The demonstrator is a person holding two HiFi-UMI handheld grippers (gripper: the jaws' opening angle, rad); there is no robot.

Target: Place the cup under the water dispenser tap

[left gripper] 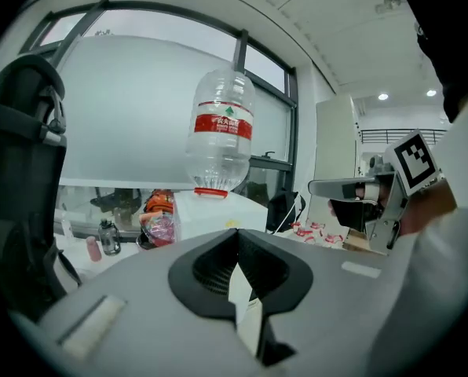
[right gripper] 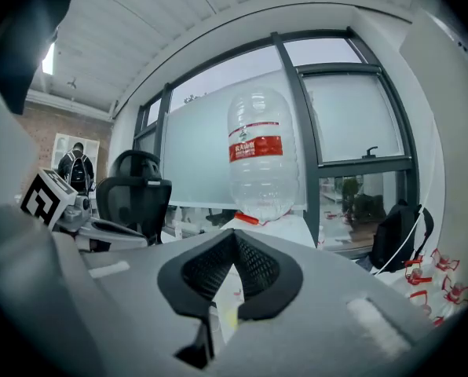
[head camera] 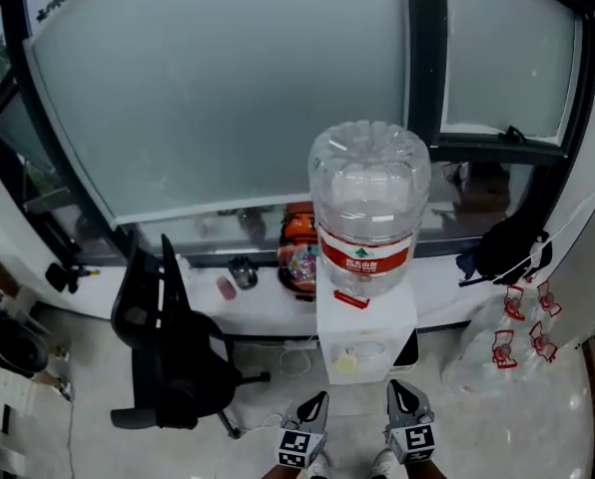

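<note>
Left tool: jaws closed, nothing between them. Right tool: same. The 2 tools sit side by side just in front of the water dispenser. Pale yellow cup stands in the dispenser's front recess, below the bottle.

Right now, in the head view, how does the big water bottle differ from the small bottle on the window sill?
The big water bottle is clear with a red label; the small bottle is dark. The big water bottle sits upside down on the white dispenser; the small bottle stands upright on the window sill. The big water bottle is far larger than the small bottle. Both stand by the window.
</note>
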